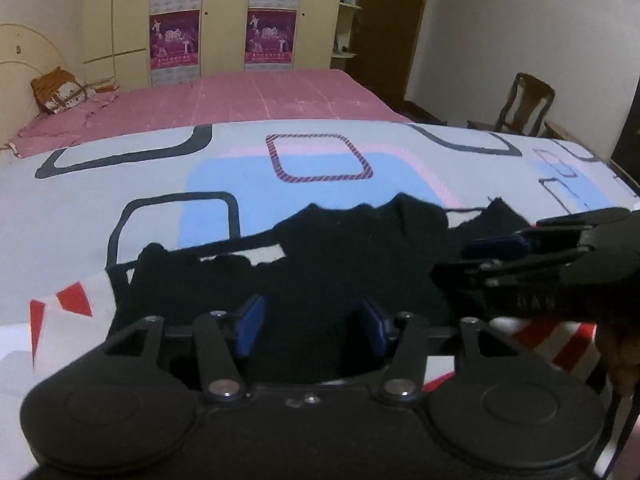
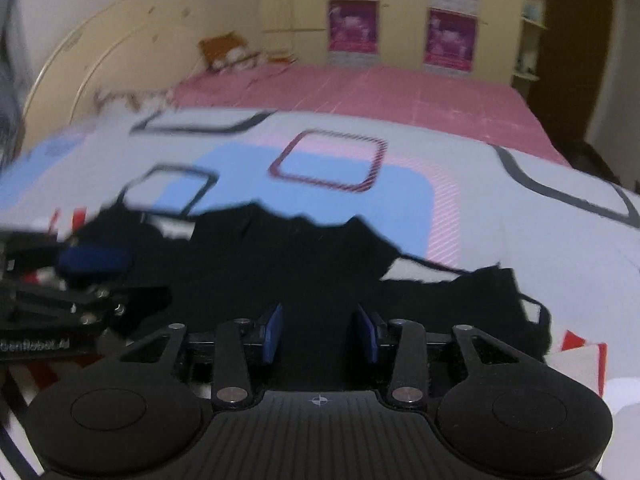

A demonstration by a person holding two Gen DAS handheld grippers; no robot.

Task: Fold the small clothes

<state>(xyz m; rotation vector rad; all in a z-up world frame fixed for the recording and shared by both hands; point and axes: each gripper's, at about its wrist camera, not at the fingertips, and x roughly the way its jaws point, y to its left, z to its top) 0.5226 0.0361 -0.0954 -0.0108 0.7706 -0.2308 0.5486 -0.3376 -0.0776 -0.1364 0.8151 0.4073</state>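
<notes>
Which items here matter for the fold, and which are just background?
Job:
- black garment, spread on the patterned sheet
- left tool, open over it
- right tool, open over it

Lying about:
- pink bedspread
- cushion
- posters on the wardrobe
- chair

Two matte black handheld grippers with blue pads

The left gripper (image 1: 314,326) has a smooth black body, two round raised discs at its outer corners, slotted link arms pinned with silver screws, and blue pads (image 1: 252,322) lining its jaws. The right gripper (image 2: 320,334) is built alike, but its body is ribbed with fine grooves and carries a small white crosshair mark; its side shows pale lettering, too blurred to read.
</notes>
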